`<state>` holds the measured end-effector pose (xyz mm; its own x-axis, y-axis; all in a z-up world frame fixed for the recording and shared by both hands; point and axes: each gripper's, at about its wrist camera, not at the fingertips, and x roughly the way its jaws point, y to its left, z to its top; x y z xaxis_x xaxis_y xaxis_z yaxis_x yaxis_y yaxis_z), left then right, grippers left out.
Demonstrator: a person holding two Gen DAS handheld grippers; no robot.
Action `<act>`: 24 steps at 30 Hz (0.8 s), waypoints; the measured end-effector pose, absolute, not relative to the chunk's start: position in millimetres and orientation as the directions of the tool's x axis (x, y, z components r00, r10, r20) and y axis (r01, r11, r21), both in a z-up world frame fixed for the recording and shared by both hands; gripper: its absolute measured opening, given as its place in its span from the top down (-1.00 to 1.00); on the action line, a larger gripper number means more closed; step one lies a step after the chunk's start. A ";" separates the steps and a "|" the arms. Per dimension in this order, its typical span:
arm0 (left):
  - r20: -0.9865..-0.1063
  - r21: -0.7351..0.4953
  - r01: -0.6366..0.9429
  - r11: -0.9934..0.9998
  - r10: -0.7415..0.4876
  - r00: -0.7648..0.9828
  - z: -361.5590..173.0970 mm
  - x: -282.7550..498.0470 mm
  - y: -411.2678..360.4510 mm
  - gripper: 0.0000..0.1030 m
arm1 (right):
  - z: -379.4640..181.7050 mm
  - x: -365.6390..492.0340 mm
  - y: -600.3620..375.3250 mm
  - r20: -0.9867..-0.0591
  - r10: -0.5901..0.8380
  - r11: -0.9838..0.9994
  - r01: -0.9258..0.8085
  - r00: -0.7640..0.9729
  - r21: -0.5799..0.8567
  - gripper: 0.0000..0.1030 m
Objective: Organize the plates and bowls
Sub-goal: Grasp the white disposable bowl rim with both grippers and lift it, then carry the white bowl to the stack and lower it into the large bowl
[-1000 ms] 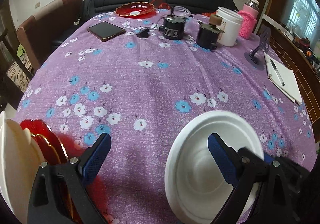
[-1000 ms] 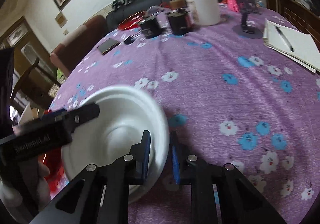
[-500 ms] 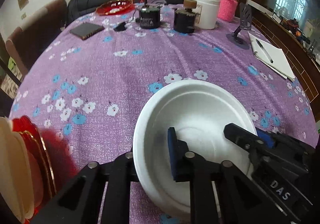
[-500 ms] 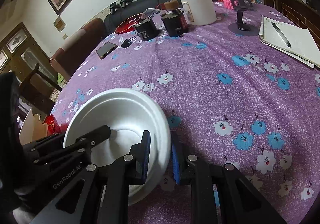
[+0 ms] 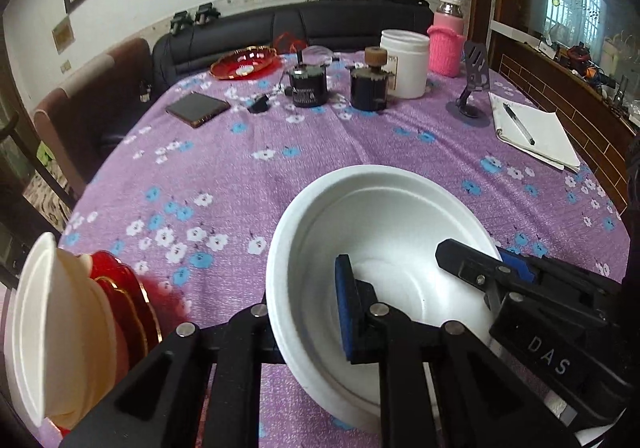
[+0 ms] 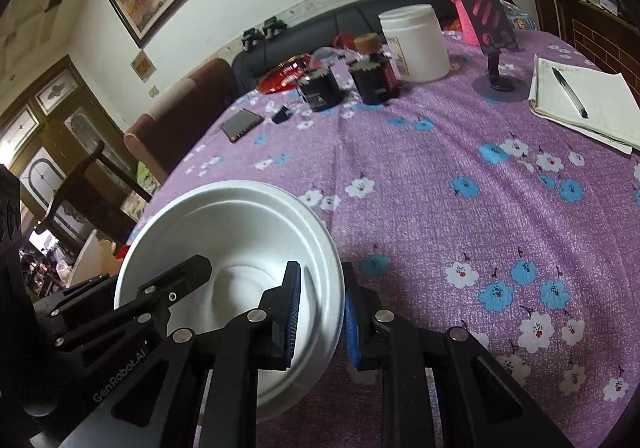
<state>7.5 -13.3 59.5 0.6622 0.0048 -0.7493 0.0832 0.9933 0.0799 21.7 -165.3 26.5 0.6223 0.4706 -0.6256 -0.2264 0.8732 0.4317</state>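
A white foam bowl is held above the purple flowered tablecloth, gripped from both sides. My left gripper is shut on its left rim, one blue pad inside the bowl and the other finger behind the wall. My right gripper is shut on the bowl's right rim; it shows as the black "DAS" arm in the left wrist view. At the far left a white bowl and red plates stand on edge in a row.
At the table's far side lie a red dish, a phone, two black jars, a white tub, a pink-sleeved bottle, a phone stand and a notebook with a pen. A sofa and chairs stand behind.
My left gripper went from open beside the bowl to shut on its left rim. The bowl, held by the right gripper throughout, has risen and both views have tilted up.
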 end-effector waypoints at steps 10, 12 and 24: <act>-0.690 0.096 0.045 0.994 0.034 0.723 86.5 -17.8 2.1 0.71 | 52.4 3.6 -148.9 -0.567 0.504 0.857 -0.297 0.651 0.421 0.59; -0.676 0.089 0.037 0.995 0.033 0.736 94.4 -25.1 8.5 0.70 | 59.6 -0.8 -143.7 -0.562 0.502 0.860 -0.311 0.657 0.405 0.59; -0.576 0.066 -0.048 0.997 0.077 0.814 131.4 -76.4 62.8 0.70 | 103.7 -32.1 -83.6 -0.557 0.507 0.862 -0.402 0.657 0.310 0.58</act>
<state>-76.4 62.8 131.4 0.8140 0.0774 -0.5757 -0.0479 0.9967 0.0662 -32.1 -83.6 103.7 0.6574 0.5073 -0.5572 -0.4019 0.8615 0.3102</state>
